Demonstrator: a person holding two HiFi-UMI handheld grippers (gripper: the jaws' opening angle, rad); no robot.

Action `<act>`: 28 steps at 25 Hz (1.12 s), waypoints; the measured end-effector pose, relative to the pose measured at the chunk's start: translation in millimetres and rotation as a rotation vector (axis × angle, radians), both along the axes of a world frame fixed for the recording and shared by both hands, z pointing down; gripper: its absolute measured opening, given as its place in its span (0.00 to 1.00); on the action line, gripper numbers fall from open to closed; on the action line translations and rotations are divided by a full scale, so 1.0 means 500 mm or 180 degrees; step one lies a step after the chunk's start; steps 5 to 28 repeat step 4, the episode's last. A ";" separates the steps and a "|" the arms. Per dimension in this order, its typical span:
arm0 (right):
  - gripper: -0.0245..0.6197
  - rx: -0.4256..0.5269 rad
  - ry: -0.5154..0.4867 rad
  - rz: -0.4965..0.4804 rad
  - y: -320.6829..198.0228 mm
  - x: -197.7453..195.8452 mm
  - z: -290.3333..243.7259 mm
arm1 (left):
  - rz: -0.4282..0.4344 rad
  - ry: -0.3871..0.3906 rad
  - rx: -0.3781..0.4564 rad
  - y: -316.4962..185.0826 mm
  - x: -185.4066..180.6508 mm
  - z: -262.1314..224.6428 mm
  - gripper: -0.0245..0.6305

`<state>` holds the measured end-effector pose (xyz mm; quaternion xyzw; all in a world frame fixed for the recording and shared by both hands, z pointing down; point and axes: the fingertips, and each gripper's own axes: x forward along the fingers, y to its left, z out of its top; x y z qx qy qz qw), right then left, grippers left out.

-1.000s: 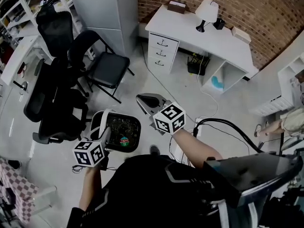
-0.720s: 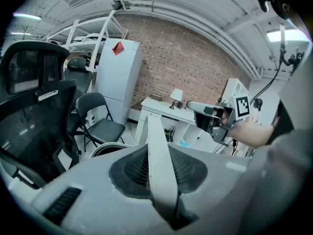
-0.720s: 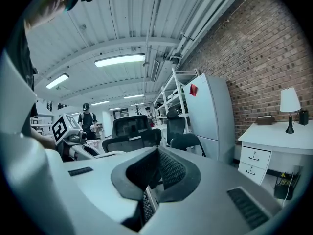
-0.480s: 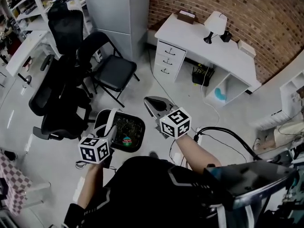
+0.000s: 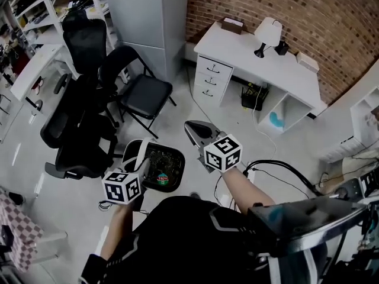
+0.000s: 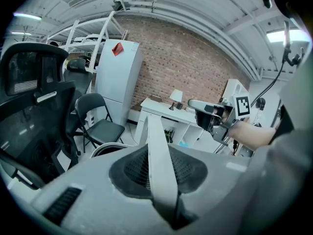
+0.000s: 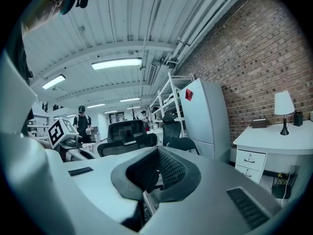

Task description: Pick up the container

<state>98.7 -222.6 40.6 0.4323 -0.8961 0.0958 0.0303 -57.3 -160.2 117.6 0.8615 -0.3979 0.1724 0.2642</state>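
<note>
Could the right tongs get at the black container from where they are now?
Probably yes: the right tongs sit just beside the container with nothing between them, but they are shut and would need opening. The left tongs grip its white handle.

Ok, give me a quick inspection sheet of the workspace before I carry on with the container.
Surface: pale floor; no worktop under the tools.
Job's things: dark container with a white rim, seemingly lifted off the floor by its white handle.
Clutter: black office chairs and a folding chair at the left.
Grippers: left tool shut on the handle; right tool shut, empty.
Cables: black cable loops at the right; cords under the desk.
Surroundings: white desk with lamp, brick wall, tall grey cabinet.
</note>
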 end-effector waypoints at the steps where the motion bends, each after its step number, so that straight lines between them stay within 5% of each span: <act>1: 0.05 0.0002 -0.0003 -0.0004 0.000 0.001 -0.002 | 0.0000 0.0002 0.0001 0.002 0.001 0.000 0.15; 28: 0.05 -0.0015 -0.0006 0.0002 0.001 0.005 -0.005 | 0.0010 -0.0001 0.0002 0.010 0.007 -0.002 0.15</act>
